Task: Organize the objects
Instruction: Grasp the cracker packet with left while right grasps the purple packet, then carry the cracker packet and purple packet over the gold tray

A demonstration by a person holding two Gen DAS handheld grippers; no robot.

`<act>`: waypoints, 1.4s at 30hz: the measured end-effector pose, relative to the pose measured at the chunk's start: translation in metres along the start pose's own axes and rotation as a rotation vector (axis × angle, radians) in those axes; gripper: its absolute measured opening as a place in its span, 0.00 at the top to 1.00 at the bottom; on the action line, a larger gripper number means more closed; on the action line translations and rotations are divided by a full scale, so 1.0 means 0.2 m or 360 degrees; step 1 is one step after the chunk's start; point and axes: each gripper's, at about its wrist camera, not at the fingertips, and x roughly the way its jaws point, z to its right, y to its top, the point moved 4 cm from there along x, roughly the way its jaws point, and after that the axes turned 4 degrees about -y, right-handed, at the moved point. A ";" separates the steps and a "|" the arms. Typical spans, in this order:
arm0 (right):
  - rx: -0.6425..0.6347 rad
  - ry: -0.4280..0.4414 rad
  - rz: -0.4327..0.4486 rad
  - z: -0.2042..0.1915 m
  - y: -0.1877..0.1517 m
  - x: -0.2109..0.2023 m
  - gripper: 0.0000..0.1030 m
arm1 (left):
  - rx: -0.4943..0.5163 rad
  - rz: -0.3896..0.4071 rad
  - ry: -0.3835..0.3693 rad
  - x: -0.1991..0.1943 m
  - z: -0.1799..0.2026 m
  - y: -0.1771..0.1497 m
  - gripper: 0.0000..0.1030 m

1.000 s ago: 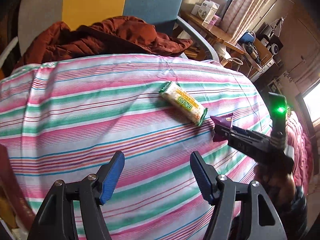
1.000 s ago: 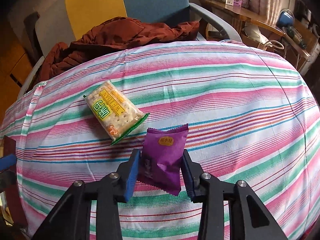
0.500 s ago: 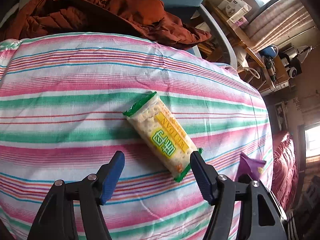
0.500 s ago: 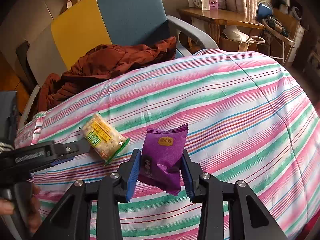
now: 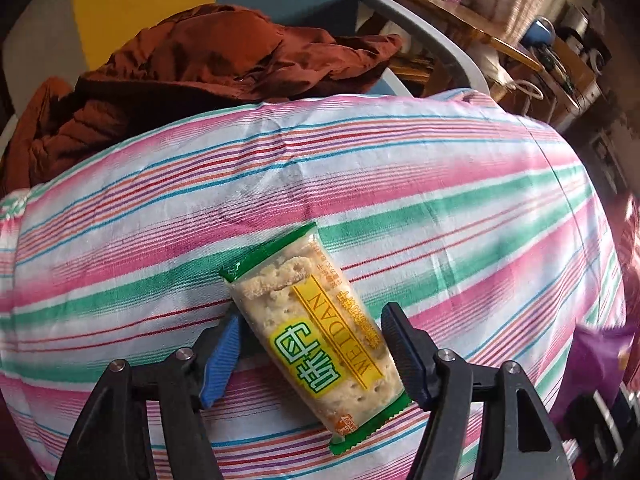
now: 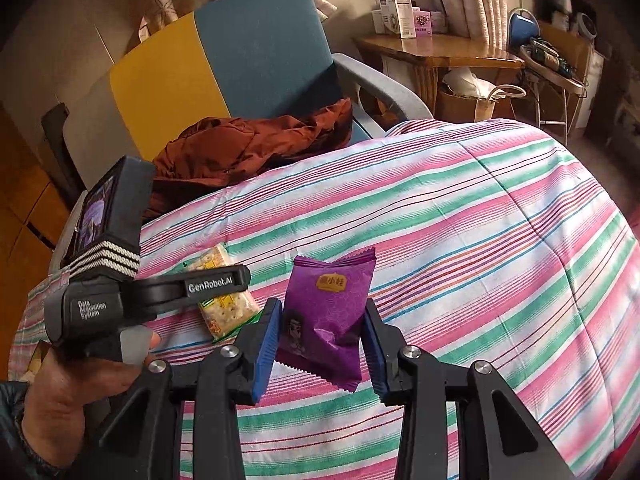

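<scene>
Both handheld grippers share one build — matte black plastic arms ending in ribbed blue pads, with round silver screw heads on the linkages. On the left gripper (image 5: 316,344), the near arms show one screw at each pivot. Seen from the right gripper (image 6: 320,344), the left unit's side carries white lettering: "GenRobot.AI" on the finger arm and "Data Acquisition System" on the body. A boxy black module with a small lit screen sits on top, bound by a black-and-white striped band. The left hand (image 6: 76,396) wears a dark quilted sleeve — cuff only visible.
</scene>
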 end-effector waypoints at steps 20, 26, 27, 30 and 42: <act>-0.0413 0.0188 -0.0178 -0.35 -0.22 0.14 0.62 | 0.0070 0.0368 0.0007 -0.67 -0.45 -0.79 0.52; -0.0531 0.0153 -0.0254 -0.44 -0.32 0.19 0.62 | 0.0060 0.0495 0.0040 -0.90 -0.57 -0.91 0.52; -0.0549 0.0146 -0.0256 -0.46 -0.33 0.19 0.62 | 0.0058 0.0509 0.0048 -0.92 -0.58 -0.93 0.52; -0.0574 0.0134 -0.0264 -0.49 -0.35 0.18 0.62 | 0.0053 0.0547 0.0066 -1.00 -0.63 -0.98 0.52; -0.0704 0.0176 -0.0285 -0.75 -0.48 0.05 0.62 | -0.0055 0.0620 0.0056 -1.15 -0.81 -1.15 0.52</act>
